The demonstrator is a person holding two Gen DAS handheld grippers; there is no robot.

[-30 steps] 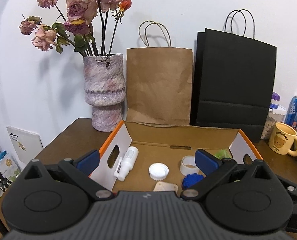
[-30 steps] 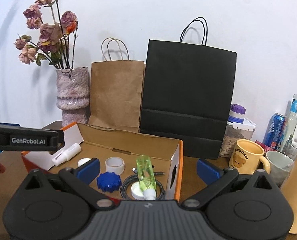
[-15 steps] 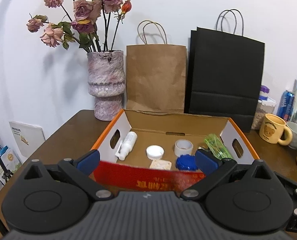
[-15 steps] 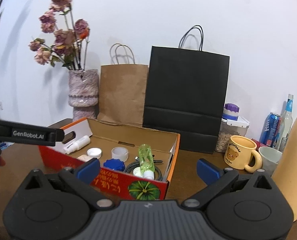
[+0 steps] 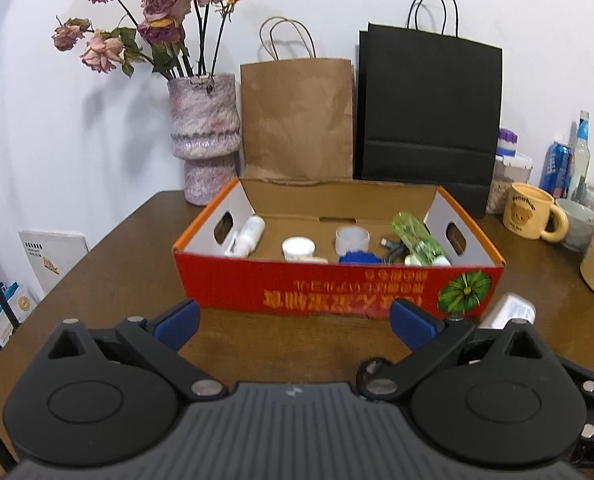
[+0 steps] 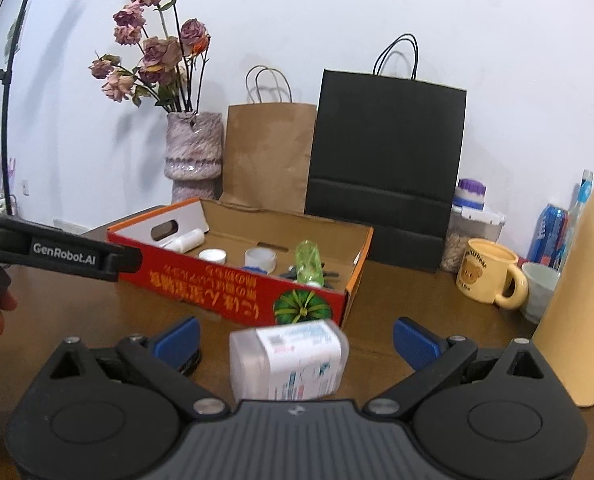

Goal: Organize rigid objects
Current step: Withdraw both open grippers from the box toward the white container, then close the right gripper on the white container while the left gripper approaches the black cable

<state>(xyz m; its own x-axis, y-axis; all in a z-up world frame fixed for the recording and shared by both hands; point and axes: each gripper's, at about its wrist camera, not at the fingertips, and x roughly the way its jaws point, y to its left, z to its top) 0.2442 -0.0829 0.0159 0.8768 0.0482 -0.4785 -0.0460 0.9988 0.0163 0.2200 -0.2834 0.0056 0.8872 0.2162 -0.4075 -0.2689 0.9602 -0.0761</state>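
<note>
A red and orange cardboard box (image 5: pixel 337 286) (image 6: pixel 233 284) stands on the brown table. In it lie a white spray bottle (image 5: pixel 249 234), a white cap (image 5: pixel 298 247), a white tape roll (image 5: pixel 351 238), a blue cap (image 5: pixel 355 258), a green bottle (image 5: pixel 417 236) (image 6: pixel 308 262) and a dark cable. A clear plastic container with a printed label (image 6: pixel 289 360) (image 5: pixel 511 312) lies on the table in front of the box, between my right gripper's open fingers. My left gripper (image 5: pixel 295 320) is open and empty, in front of the box. My right gripper (image 6: pixel 295 338) is open.
A vase of dried roses (image 5: pixel 203 128), a brown paper bag (image 5: pixel 297 120) and a black paper bag (image 5: pixel 427 116) stand behind the box. A yellow bear mug (image 6: pixel 489 276), a grey cup, a can, bottles and a tall tan flask (image 6: pixel 577 320) stand at the right.
Both grippers have drawn back from above the box towards the table's near side. The labelled container has come into view between my right gripper's fingers.
</note>
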